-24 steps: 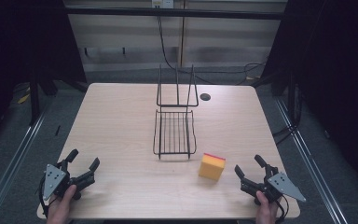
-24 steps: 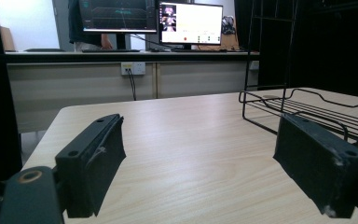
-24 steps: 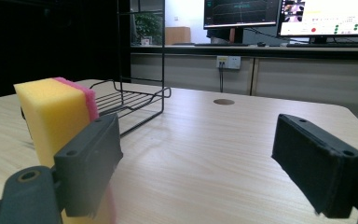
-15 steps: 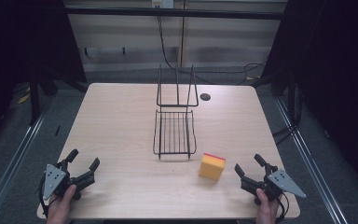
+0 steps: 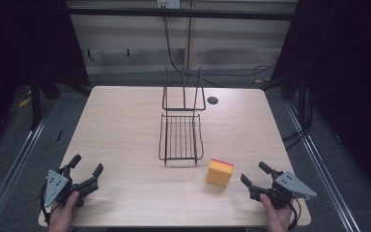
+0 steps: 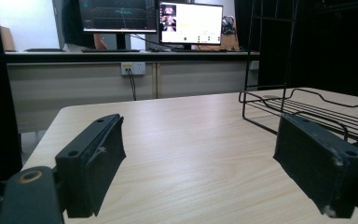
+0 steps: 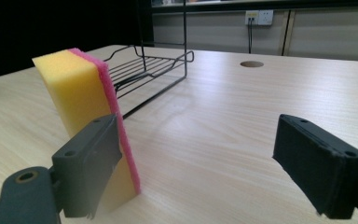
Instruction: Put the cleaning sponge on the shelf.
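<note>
Both grippers spread wide at the near edge, sponge standing just off the right one.

Nearest, at about 7 o'clock on the surface (image 5: pixel 125 121): left gripper (image 5: pixel 84 170), jaws wide apart, holding nothing. At about 5 o'clock: right gripper (image 5: pixel 257 176), jaws likewise parted and empty. Just past it toward 11 o'clock, near but not touching: yellow sponge (image 5: pixel 219 172) with a pink face, upright on edge; in the right gripper view (image 7: pixel 81 102), rising behind the left jaw. Farther, at centre: black wire rack (image 5: pixel 181 137), flat tray with an upright back at 12 o'clock. Beyond, toward 1 o'clock: round hole (image 5: pixel 213 100) in the surface.
</note>
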